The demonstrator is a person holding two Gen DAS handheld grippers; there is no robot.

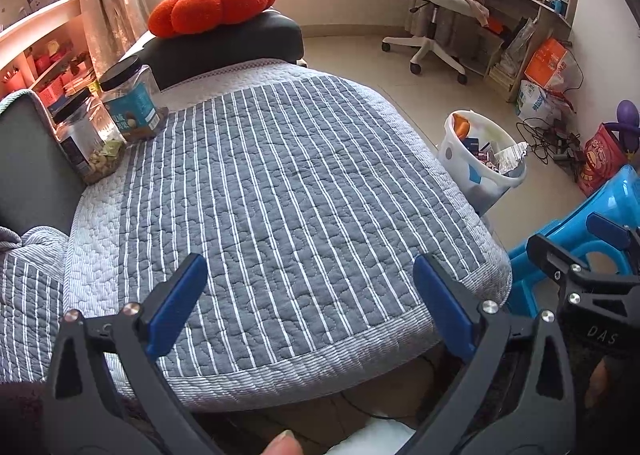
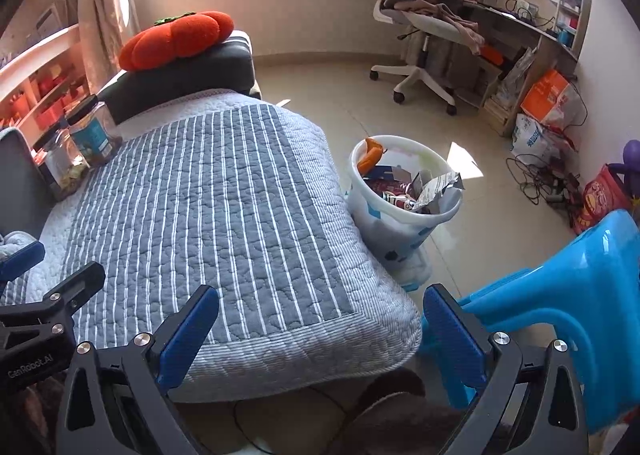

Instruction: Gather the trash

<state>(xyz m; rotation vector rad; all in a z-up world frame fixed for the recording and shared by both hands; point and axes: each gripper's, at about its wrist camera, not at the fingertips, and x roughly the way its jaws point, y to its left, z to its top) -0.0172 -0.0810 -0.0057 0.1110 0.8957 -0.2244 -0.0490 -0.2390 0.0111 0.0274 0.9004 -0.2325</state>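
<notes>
— Hovering over the striped quilt (image 1: 280,183), the left gripper (image 1: 312,307) and right gripper (image 2: 320,331) both gaped wide, holding nothing. Where was the trash?

— Already heaped in the white bin (image 2: 400,223), which stood on the floor just beside the bed. No loose litter showed on the quilt; the next move likely called for finding another piece.

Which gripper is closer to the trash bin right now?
Right. The right gripper hangs at the quilt's corner beside the trash bin; the left gripper sits further left.
</notes>
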